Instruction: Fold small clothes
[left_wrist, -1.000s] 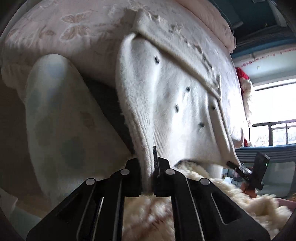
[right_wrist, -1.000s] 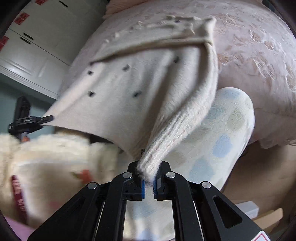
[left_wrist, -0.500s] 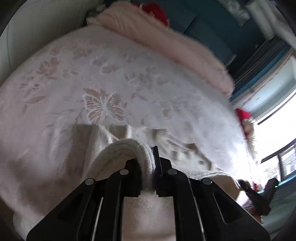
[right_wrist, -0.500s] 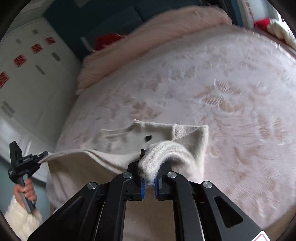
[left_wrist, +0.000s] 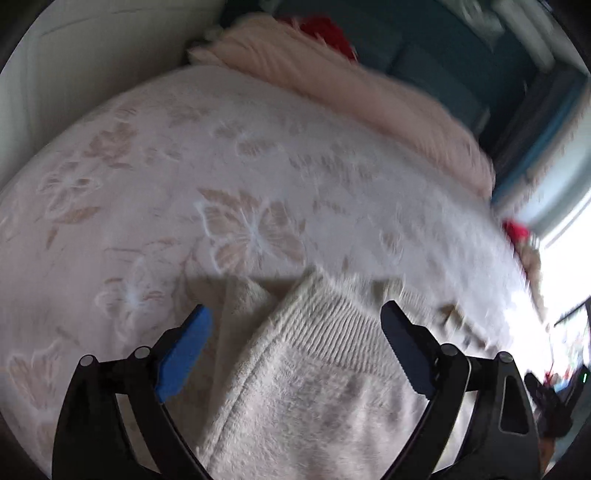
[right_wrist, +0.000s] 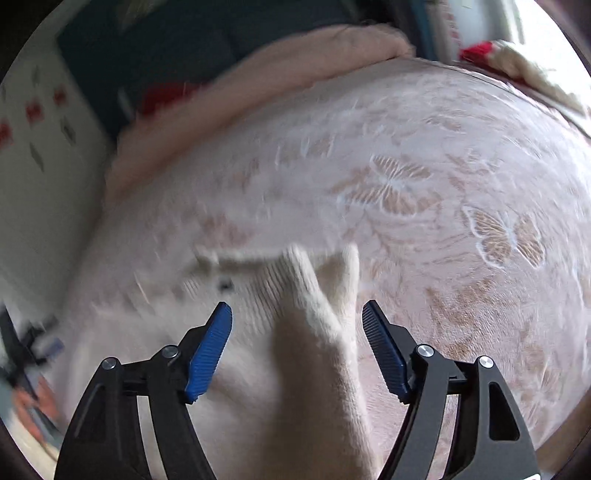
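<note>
Both grippers wide open, hold nothing. Left gripper (left_wrist: 295, 328) over ribbed hem of cream sweater (left_wrist: 314, 387) on bed (left_wrist: 258, 155); right gripper (right_wrist: 297, 325) over cuff. I judge fold laid; next I regrasp side edge.

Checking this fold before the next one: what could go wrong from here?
Both the left gripper and right gripper are open, astride the cream knitted cardigan. A finger might snag its ribbed cuff on withdrawal, undoing the fold. The soft butterfly-patterned bedspread may let it shift.

Both wrist views close over bedspread (left_wrist: 258, 155)
</note>
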